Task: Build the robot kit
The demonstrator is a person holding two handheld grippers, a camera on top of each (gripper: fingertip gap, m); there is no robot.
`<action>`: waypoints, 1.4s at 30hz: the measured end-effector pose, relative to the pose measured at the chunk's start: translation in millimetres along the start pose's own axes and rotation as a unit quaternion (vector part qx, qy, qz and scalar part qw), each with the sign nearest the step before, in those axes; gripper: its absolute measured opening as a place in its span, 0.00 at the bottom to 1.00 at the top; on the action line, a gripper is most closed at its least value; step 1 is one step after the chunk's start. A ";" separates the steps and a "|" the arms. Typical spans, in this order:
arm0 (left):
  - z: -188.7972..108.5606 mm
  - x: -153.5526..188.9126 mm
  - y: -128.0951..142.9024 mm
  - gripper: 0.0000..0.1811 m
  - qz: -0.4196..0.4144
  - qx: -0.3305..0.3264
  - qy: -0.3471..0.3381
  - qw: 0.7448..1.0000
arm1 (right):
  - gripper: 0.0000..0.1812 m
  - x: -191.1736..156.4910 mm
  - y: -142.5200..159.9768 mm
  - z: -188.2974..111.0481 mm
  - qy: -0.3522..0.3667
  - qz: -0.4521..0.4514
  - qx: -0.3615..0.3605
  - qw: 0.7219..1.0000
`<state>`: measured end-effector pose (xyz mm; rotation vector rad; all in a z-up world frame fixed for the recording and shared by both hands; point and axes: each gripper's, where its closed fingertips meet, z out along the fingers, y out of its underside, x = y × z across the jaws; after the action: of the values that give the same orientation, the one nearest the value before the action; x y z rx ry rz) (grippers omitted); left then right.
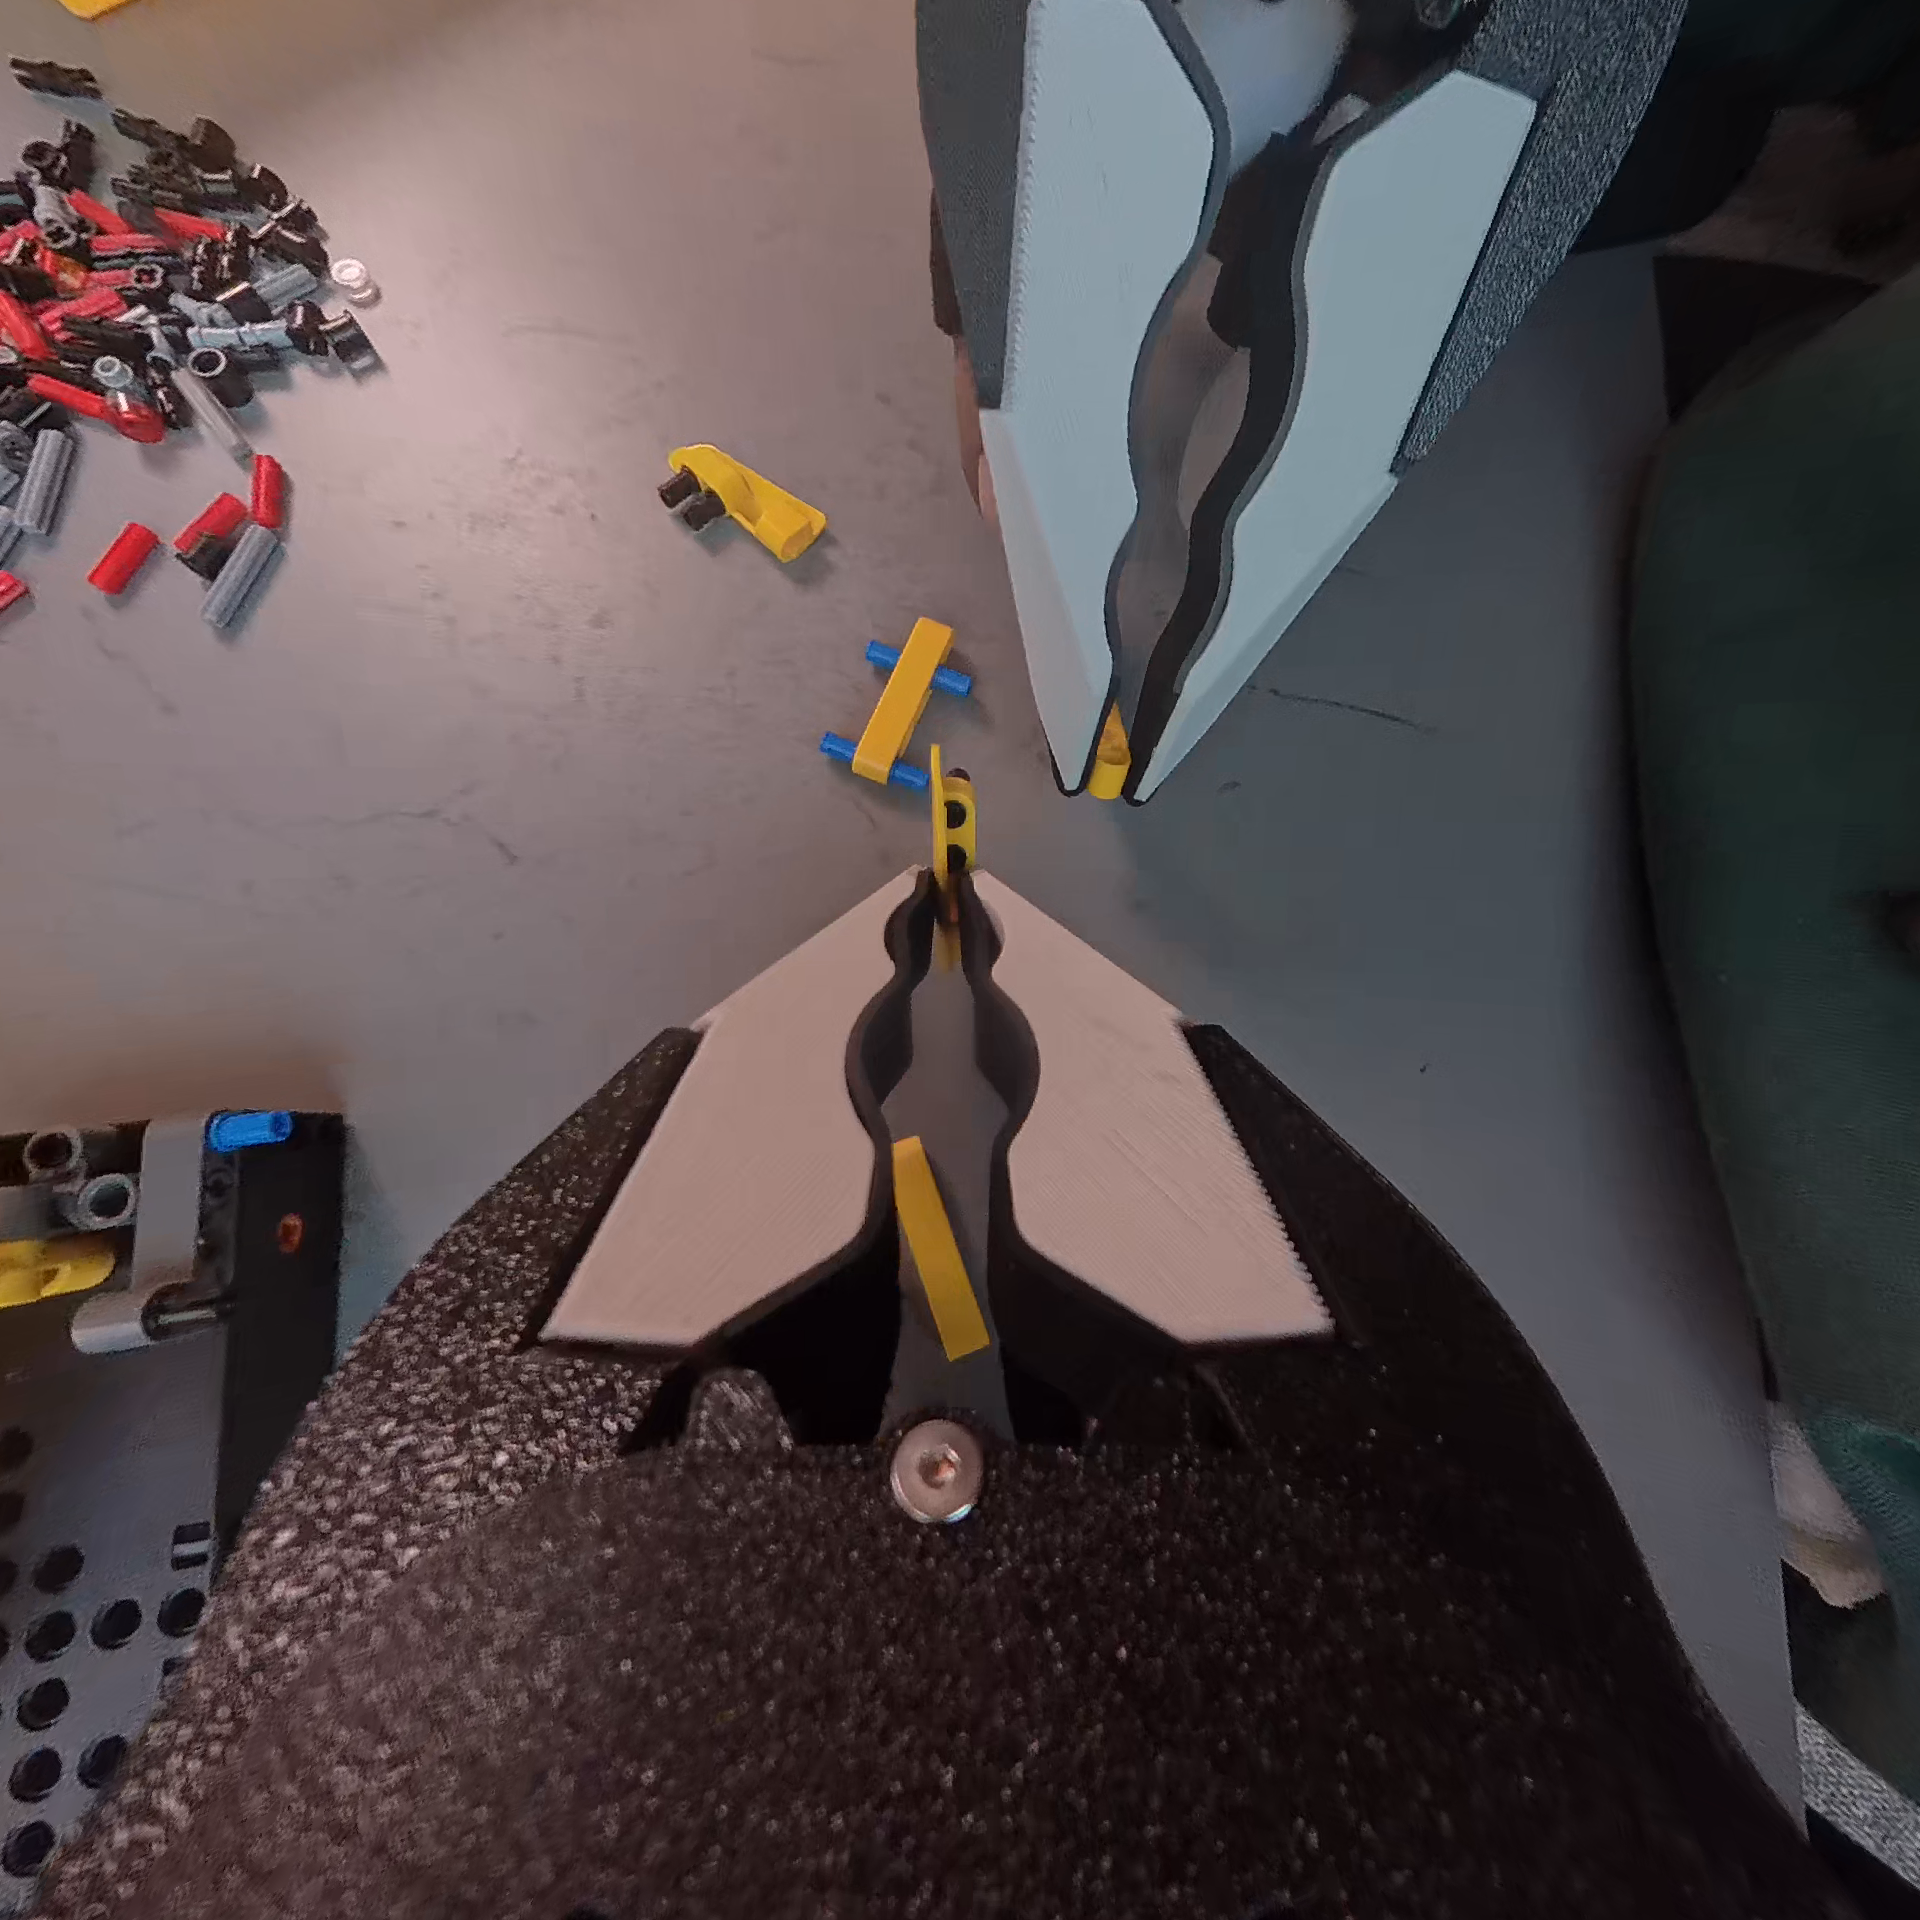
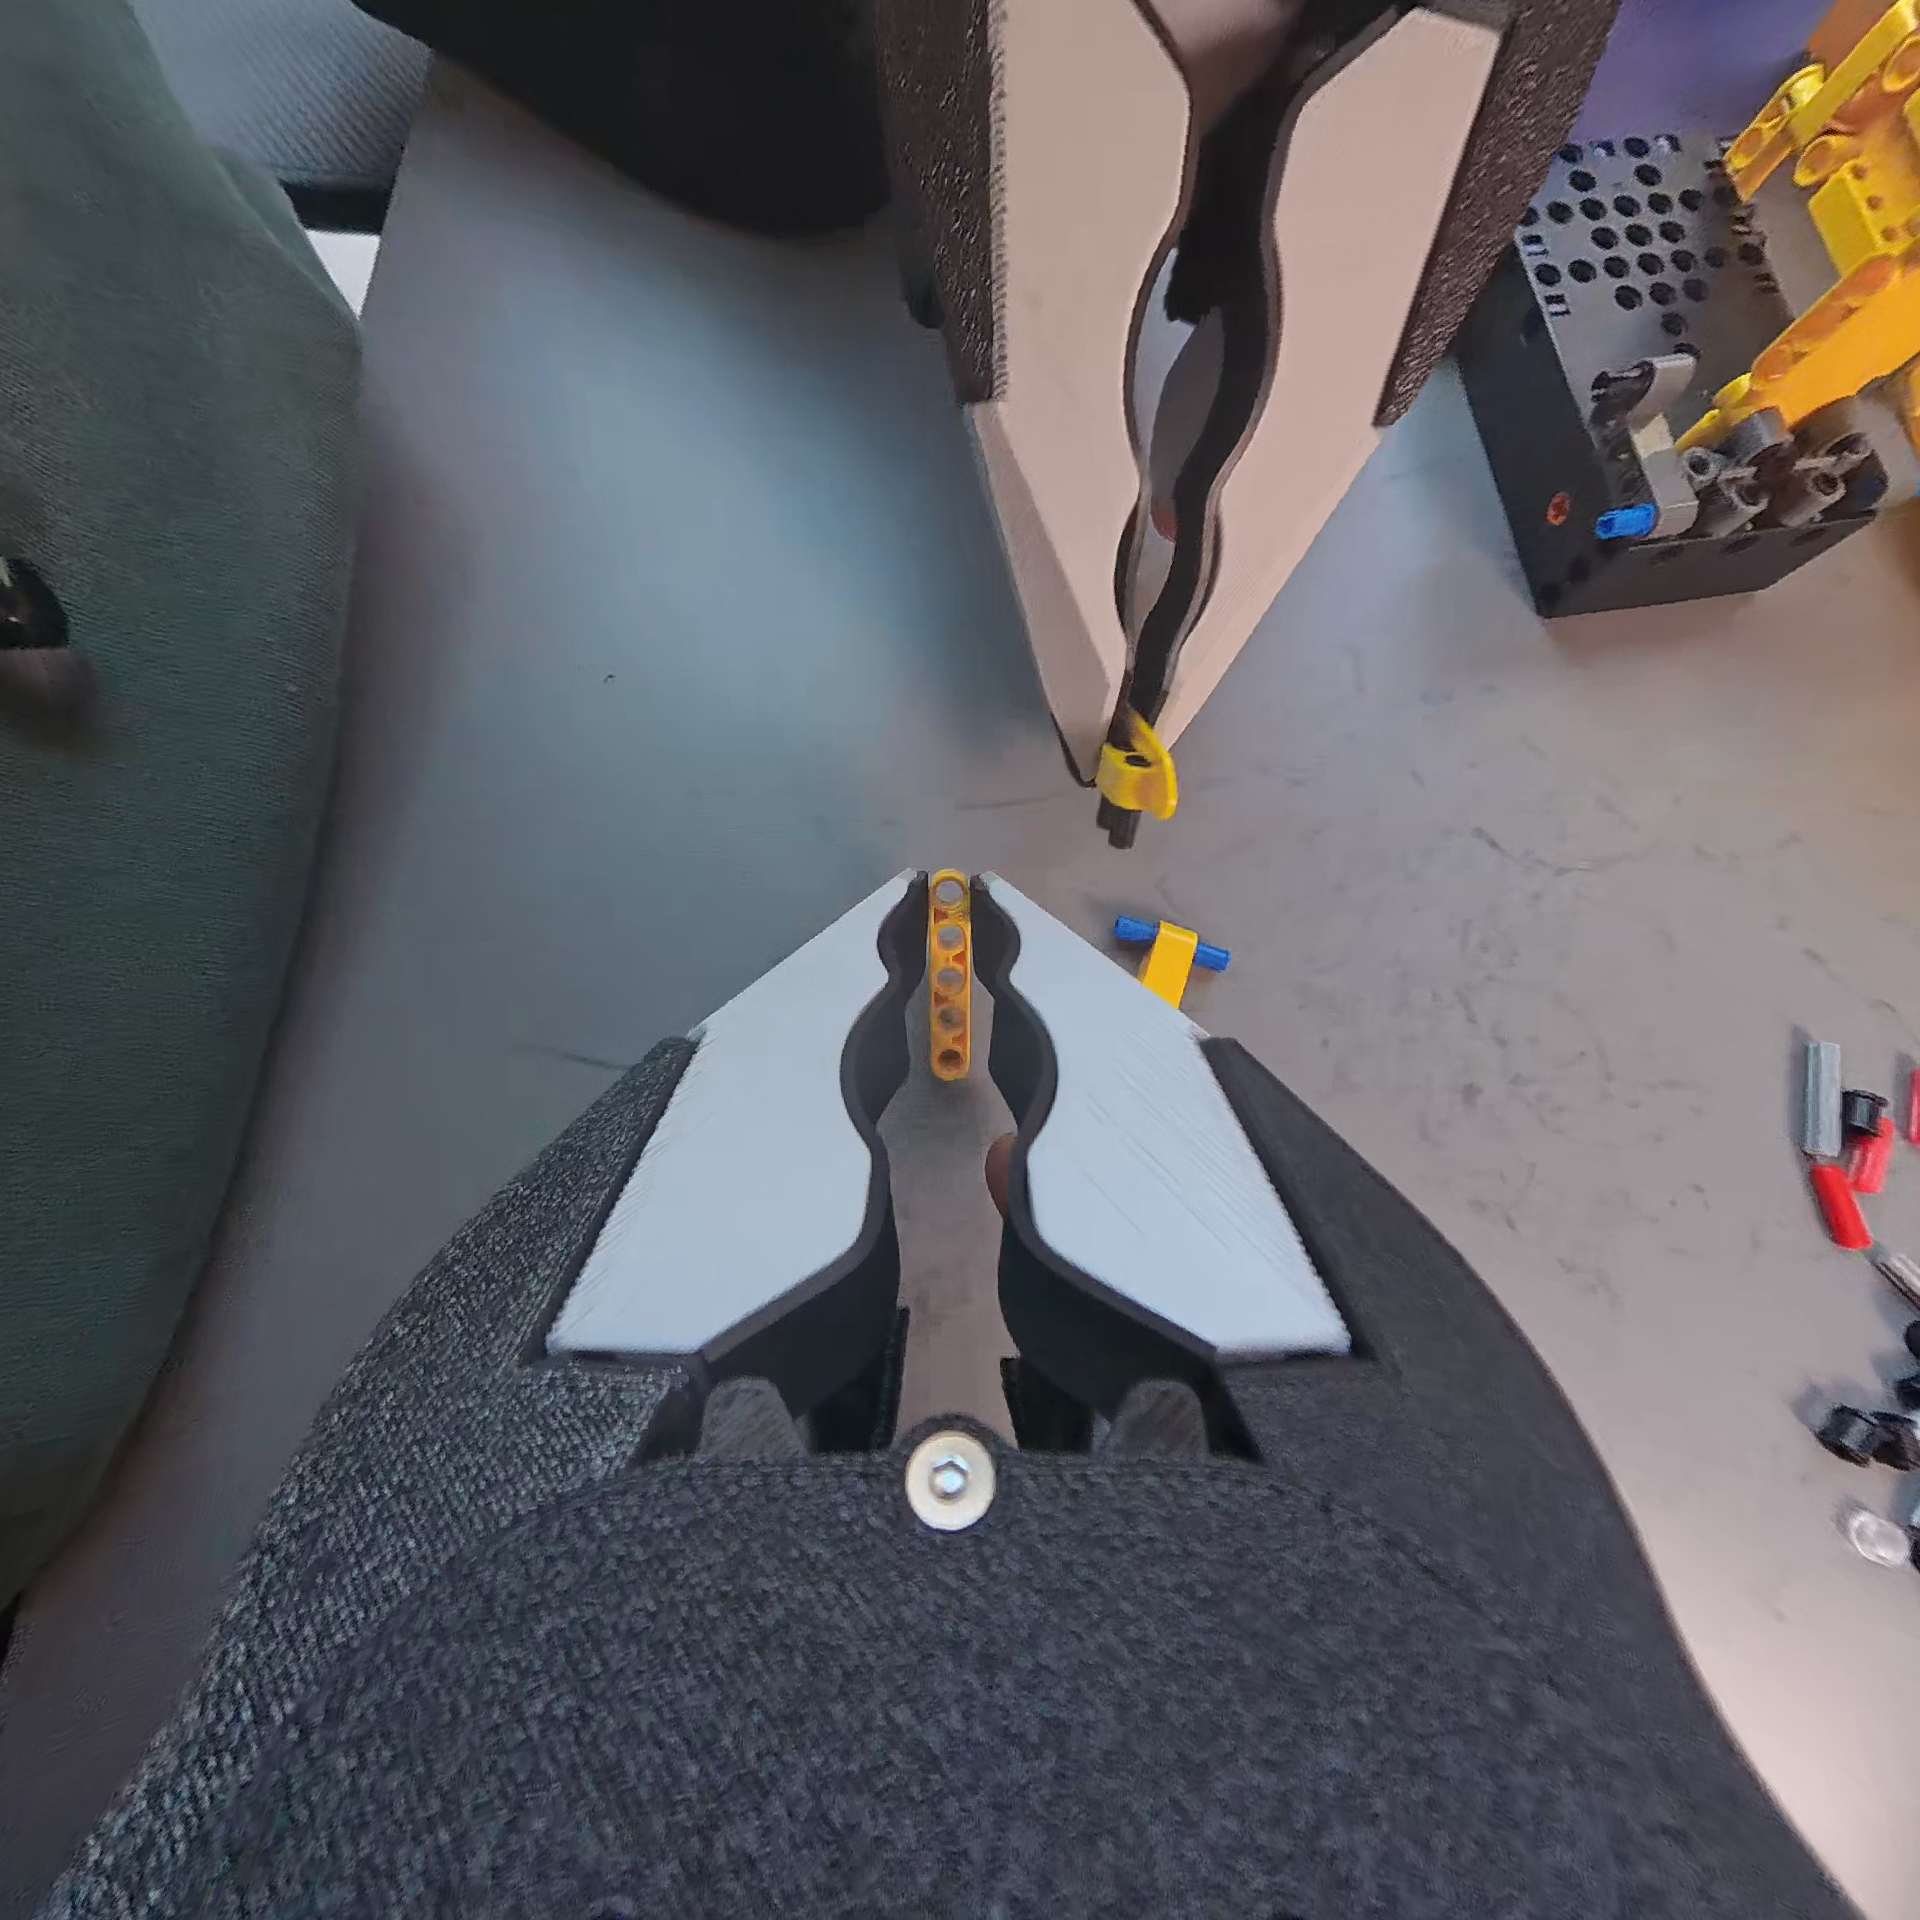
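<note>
My left gripper [image 1: 948, 878] is shut on a small yellow piece with black pins [image 1: 954, 821], which sticks out past the fingertips. A yellow strip [image 1: 938, 1247] shows farther back in the gap between its fingers. My right gripper [image 2: 949, 878] is shut on a yellow beam with a row of holes [image 2: 949, 971], held upright between the fingers. The two grippers face each other tip to tip, a short way apart above the grey table. The right gripper [image 1: 1101, 779] shows at the upper right of the left wrist view. The left gripper [image 2: 1117, 743] and its yellow piece [image 2: 1138, 774] show at the top of the right wrist view.
A yellow beam with two blue pins [image 1: 902, 701] and a curved yellow piece with black pins [image 1: 743, 499] lie on the table. A pile of red, black and grey parts [image 1: 135, 312] lies far left. A black and grey perforated block [image 2: 1642, 416] carries yellow parts [image 2: 1849, 208]. Green fabric [image 2: 156, 727] borders the table.
</note>
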<state>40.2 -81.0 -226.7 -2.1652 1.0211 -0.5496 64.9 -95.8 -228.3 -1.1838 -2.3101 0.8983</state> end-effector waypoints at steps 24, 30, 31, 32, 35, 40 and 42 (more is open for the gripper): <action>-1.7 -1.8 4.1 0.01 0.005 -0.006 -0.002 1.000 | 0.06 -4.5 19.0 -0.7 -0.021 0.023 -0.086 0.996; -2.3 4.7 0.1 0.01 0.001 0.005 0.017 1.000 | 0.04 -0.1 17.1 1.2 -0.021 0.054 -0.081 0.995; -2.7 5.4 -0.5 0.01 0.000 0.006 0.020 1.000 | 0.04 0.9 15.7 2.6 -0.016 0.055 -0.079 0.995; -3.0 6.2 -0.9 0.02 -0.001 0.007 0.022 1.000 | 0.04 1.6 14.1 4.2 -0.013 0.058 -0.077 0.995; -2.8 8.8 -1.9 0.01 -0.003 0.010 0.030 0.999 | 0.04 3.8 9.1 9.1 -0.003 0.058 -0.068 0.996; -2.1 12.7 -4.3 0.01 -0.008 0.017 0.045 0.999 | 0.10 6.7 6.6 8.5 0.010 0.051 -0.057 0.997; -2.2 14.1 -5.7 0.01 -0.012 0.021 0.051 0.998 | 0.11 8.2 4.0 -0.1 0.009 0.053 -0.041 0.998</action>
<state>50.4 -90.4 -219.8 -2.1325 1.0298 -0.6924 62.5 -87.3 -230.5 -1.3527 -2.3073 0.8323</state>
